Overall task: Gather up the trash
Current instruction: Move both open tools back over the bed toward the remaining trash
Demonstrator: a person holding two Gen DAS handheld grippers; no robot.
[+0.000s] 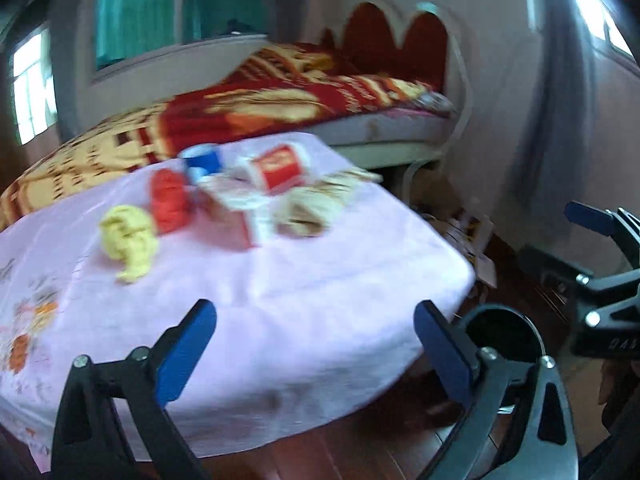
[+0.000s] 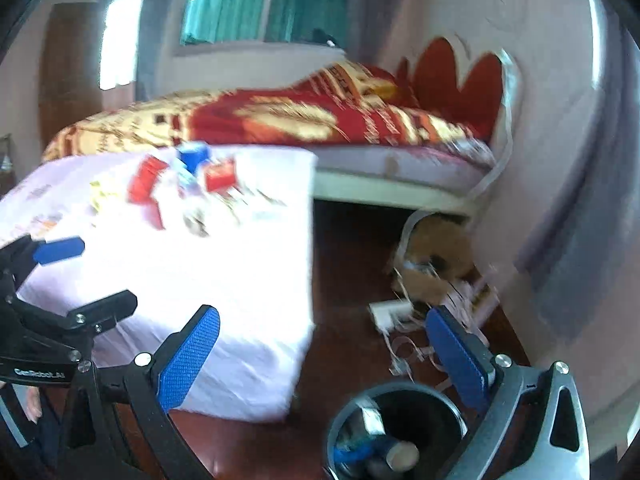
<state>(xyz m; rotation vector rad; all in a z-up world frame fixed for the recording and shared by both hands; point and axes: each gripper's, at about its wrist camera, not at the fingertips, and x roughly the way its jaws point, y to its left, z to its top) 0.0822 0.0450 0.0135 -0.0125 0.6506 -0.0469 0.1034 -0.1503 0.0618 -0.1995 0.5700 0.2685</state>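
Both grippers hang above the near edge of the counter, which is draped in a pink cloth. The left gripper has its blue pads spread wide with nothing between them. The right gripper is likewise wide apart and empty. Likely both are free so each can take a piece.

The trash sits in a loose cluster toward the far side of the counter, out of reach of either gripper for now. Count, as far as motion blur allows:
- one yellow crumpled wad
- one red crumpled wad
- one blue-and-white can
- one red carton
- some pale wrappers, number unclear

A black bin stands on the floor just off the counter's right corner, beneath the right gripper, probably put there for a short drop. It already holds a few pieces; what they are is not clear.

More litter lies on the floor by the bed, well apart from the counter.
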